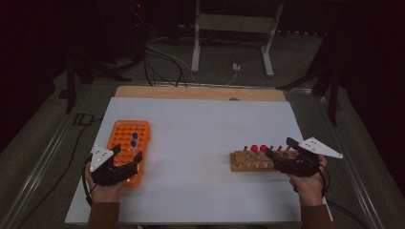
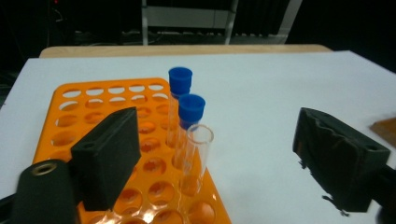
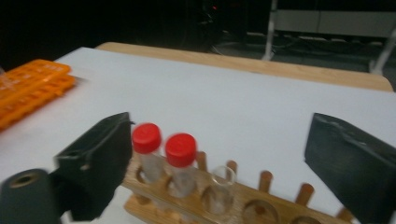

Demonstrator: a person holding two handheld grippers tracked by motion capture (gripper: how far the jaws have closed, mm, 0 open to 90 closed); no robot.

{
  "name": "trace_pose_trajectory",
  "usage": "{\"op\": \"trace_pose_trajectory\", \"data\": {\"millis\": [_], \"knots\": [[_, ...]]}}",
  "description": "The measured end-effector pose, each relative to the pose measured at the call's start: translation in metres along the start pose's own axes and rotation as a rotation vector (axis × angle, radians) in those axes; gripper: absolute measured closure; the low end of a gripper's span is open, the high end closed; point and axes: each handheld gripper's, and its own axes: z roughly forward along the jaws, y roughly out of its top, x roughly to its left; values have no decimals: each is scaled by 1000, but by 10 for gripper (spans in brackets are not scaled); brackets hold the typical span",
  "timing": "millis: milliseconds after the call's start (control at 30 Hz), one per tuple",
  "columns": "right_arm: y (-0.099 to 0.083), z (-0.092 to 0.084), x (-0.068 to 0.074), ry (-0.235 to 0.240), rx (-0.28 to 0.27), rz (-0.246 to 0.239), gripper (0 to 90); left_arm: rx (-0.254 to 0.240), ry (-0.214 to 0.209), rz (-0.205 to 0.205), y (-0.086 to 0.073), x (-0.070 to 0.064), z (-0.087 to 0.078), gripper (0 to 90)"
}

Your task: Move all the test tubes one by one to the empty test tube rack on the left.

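Orange tube rack (image 2: 93,121) holds an uncapped glass tube (image 2: 194,158) upright beside two blue-capped tubes (image 2: 189,112); left gripper (image 2: 215,158) released, jaws apart around it. Right gripper (image 3: 224,163) spread wide over the wooden rack (image 3: 252,207), grasping nothing.

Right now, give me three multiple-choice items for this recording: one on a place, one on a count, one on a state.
1. Where does the uncapped tube nearest the left gripper stand?
A. in the orange rack
B. flat on the white table
C. in the wooden rack

2. How many red-capped tubes stand in the wooden rack?
A. one
B. two
C. four

3. How do the right gripper jaws stand?
A. shut on a red cap
B. shut on nothing
C. open, wide apart

Answers:
1. A, its foot sits in an orange rack hole.
2. B, two red caps stand side by side.
3. C, both pads stand apart from the tubes.
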Motion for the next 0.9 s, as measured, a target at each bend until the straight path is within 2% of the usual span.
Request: {"op": "trace_pose_trajectory", "data": {"millis": [67,100,200,300,400,500,733,900], "knots": [[-3,1,-3,-11,2,4,181,3,18,-4,1,0,1,30],[-4,1,-4,-14,4,6,257,4,27,-5,1,0,1,13],[-9,2,-6,-31,5,-15,431,-5,26,-14,2,1,0,4],[-12,4,-8,-18,17,-8,536,-25,28,-9,2,1,-2,3],[-17,8,-9,-1,48,-10,598,-35,27,-5,2,1,-3,3],[-22,14,-9,13,75,-13,622,-29,32,-4,1,1,-2,3],[-31,24,-3,-5,109,-36,748,-23,24,-4,0,0,-1,4],[-34,27,1,-34,105,-64,750,-18,22,-5,-1,0,0,4]]}}
